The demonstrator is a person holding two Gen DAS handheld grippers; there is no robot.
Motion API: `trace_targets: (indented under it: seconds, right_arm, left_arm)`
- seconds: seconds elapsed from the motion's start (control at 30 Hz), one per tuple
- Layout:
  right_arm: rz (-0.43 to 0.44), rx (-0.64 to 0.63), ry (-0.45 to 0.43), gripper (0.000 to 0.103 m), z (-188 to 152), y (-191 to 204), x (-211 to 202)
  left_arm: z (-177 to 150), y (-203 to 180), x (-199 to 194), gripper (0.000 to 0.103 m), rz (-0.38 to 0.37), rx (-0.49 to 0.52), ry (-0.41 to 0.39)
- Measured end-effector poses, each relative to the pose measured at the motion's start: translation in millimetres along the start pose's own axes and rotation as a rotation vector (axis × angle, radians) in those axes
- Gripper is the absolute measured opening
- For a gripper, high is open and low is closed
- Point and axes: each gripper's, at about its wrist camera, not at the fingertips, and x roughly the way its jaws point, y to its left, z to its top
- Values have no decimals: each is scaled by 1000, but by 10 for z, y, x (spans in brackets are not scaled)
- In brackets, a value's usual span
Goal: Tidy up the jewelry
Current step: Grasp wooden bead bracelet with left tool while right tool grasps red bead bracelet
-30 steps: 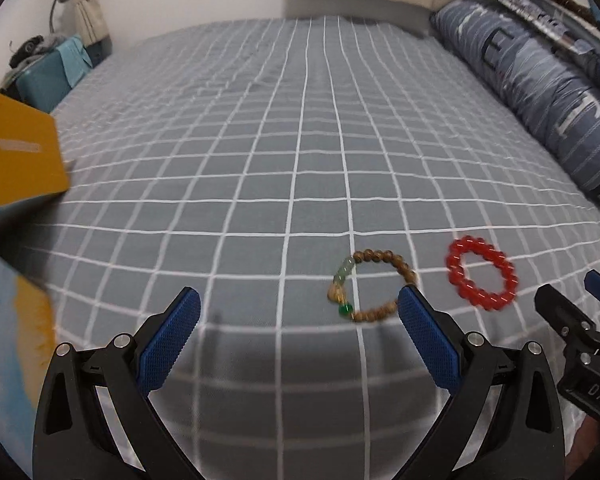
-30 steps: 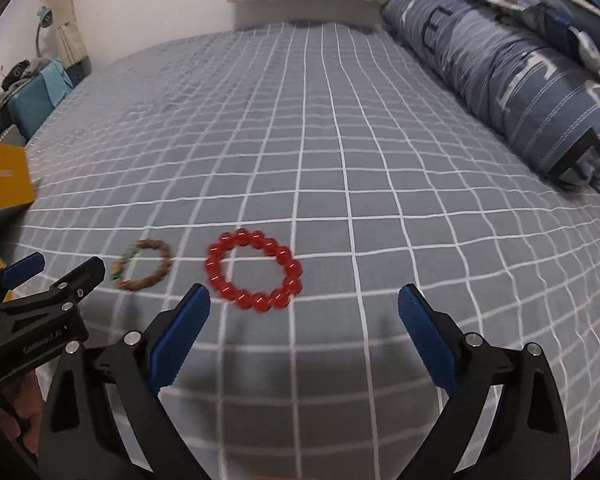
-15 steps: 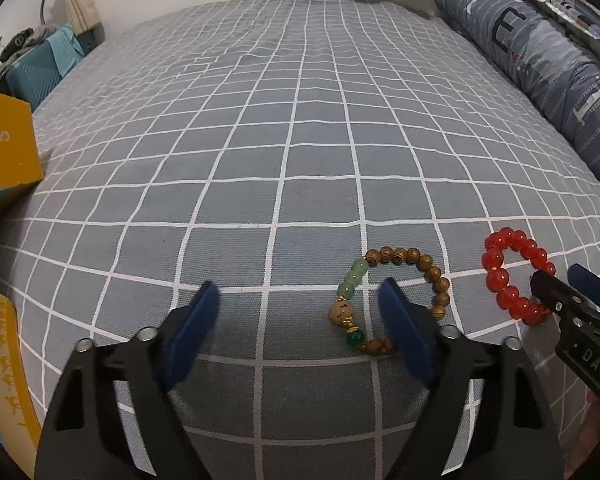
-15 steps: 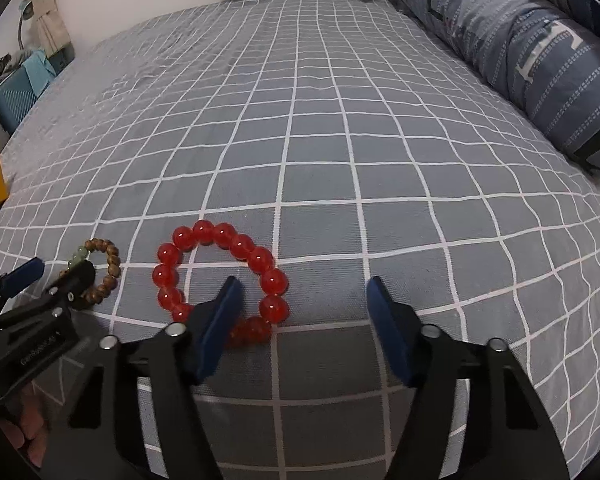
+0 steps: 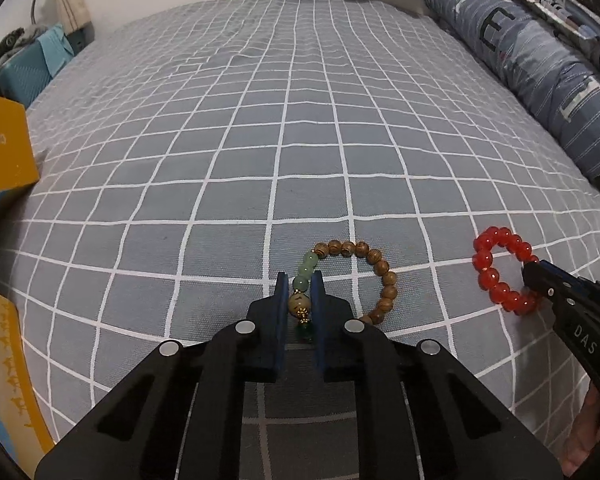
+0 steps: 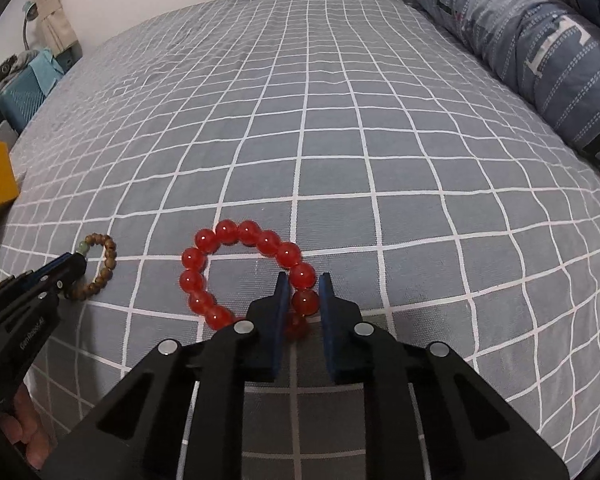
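Left gripper (image 5: 300, 280): jaws narrow, blue pads (image 5: 281, 300) closed on either side of the large tan bead of the wooden bead bracelet (image 5: 374, 264), which lies flat on the bed (image 5: 260, 140), near its front edge; green beads sit at the bracelet's left arc, brown wooden beads round the far and right side.

Right gripper (image 6: 303, 282): jaws narrow, pads pressing a bead on the near right arc of the red bead bracelet (image 6: 204, 264). This bracelet lies flat on the grid-patterned bedcover, just right of the wooden one, the two apart.

Striped blue pillow (image 5: 548, 64): far right edge of bed.

Yellow box (image 5: 0, 148): left edge.

Teal case (image 5: 28, 68): far left, beyond the bed.
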Motion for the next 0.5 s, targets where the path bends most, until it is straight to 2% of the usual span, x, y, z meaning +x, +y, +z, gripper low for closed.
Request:
trace_targets:
  seconds: [0.5]
  right_arm:
    - [17, 26, -32, 13, 43, -89, -230]
  left_arm:
    - [34, 32, -201, 11, -18, -8, -35]
